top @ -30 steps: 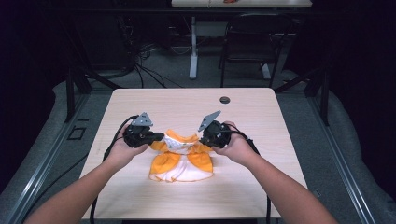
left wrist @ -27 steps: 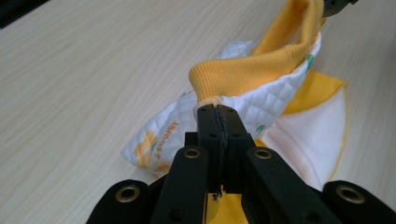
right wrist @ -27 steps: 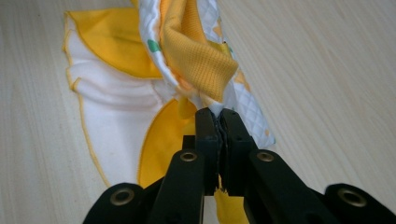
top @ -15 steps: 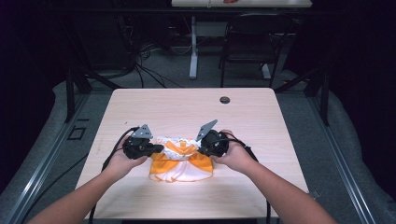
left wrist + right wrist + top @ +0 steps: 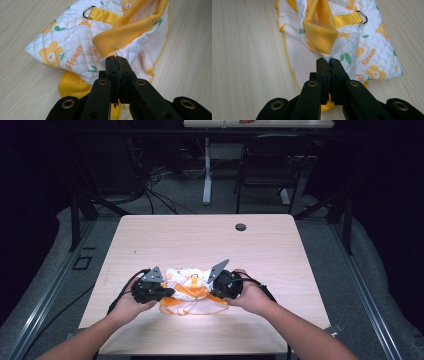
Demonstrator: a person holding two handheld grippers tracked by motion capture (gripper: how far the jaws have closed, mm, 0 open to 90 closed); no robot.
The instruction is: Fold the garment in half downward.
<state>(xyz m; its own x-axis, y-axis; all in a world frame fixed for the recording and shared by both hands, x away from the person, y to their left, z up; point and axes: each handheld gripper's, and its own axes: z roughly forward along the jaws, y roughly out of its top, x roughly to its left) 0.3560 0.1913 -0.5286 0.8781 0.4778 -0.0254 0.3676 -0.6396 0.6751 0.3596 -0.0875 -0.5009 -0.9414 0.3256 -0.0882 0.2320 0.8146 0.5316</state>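
Note:
A small white quilted garment (image 5: pixel 190 289) with orange flowers, yellow ribbed trim and a yellow strap with a metal ring (image 5: pixel 87 11) lies folded on the wooden table (image 5: pixel 200 240), near its front edge. My left gripper (image 5: pixel 167 292) is at the garment's left side, jaws shut on its fabric below the ribbed trim (image 5: pixel 125 35). My right gripper (image 5: pixel 212 290) is at its right side, shut on the fabric under a fold of ribbed trim (image 5: pixel 322 35). In the right gripper view the ring (image 5: pixel 362 16) lies at the upper right.
A dark round grommet (image 5: pixel 241 227) sits at the table's far edge. Behind the table stand a black chair (image 5: pixel 265 165) and a white table leg (image 5: pixel 206 170) among cables on the floor. Bare tabletop surrounds the garment.
Both grippers have moved toward the person and down, carrying the garment's far part over the near part. The garment now lies folded and flatter, nearer the front edge.

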